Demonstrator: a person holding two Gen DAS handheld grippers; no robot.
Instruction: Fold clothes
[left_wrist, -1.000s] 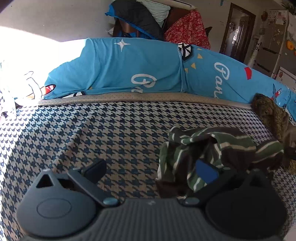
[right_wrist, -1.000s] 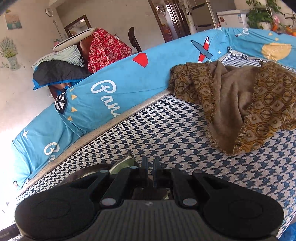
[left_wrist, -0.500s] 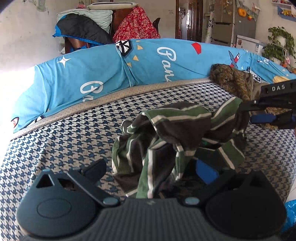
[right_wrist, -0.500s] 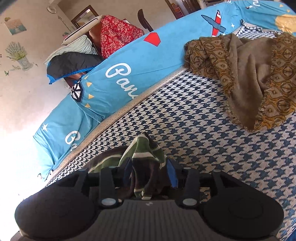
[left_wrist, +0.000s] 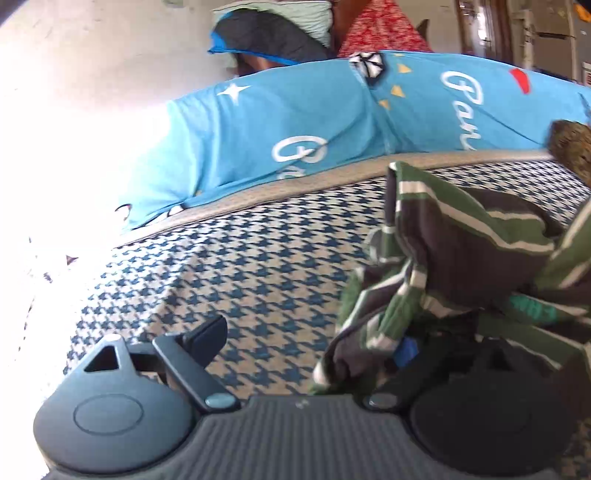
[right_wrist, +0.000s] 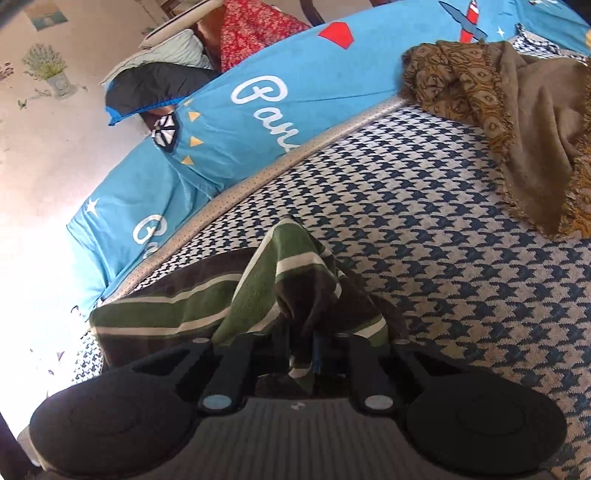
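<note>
Striped shirt bunched, lifted off checked bed; right hand-held gripper pinches one edge; cloth runs leftward from it toward left hand-held gripper, spread wide, shirt draped over its right finger, nothing clamped

- Left of the striped green garment, the houndstooth bed cover lies bare, open to a claw.
- The blue printed cushions wall off the far edge.
- A brown patterned shawl heaps on the right side; bare cover lies between it and the garment.
</note>
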